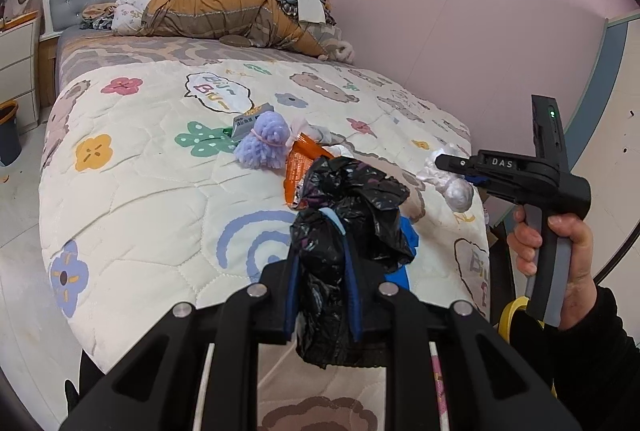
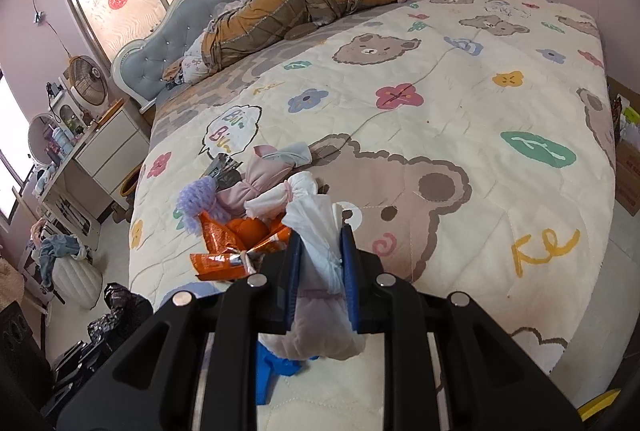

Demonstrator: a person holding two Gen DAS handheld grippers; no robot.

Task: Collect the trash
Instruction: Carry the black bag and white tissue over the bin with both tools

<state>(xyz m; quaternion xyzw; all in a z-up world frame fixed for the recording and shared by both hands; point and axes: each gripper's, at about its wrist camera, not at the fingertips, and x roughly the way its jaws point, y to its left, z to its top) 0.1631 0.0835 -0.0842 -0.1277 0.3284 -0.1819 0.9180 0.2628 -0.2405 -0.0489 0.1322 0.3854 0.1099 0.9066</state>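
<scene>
My left gripper (image 1: 322, 263) is shut on a black trash bag (image 1: 352, 199), held just above the bed's near edge. My right gripper (image 2: 320, 263) is shut on a white crumpled wad of tissue or plastic (image 2: 316, 231); it also shows in the left wrist view (image 1: 450, 183), lifted over the bed's right side. On the quilt lie an orange snack wrapper (image 1: 298, 167) (image 2: 232, 235), a purple fluffy ball (image 1: 262, 145) (image 2: 196, 197), a grey packet (image 1: 252, 119), tied white and pink cloth bundles (image 2: 272, 187) and something blue (image 2: 276, 367).
The bed (image 2: 480, 151) has a cartoon bear quilt, with a heap of bedding and clothes (image 1: 240, 11) at the headboard. A white nightstand (image 1: 16, 67) and a bin (image 1: 8, 131) stand left of the bed. A cardboard box (image 2: 628, 167) sits on the right.
</scene>
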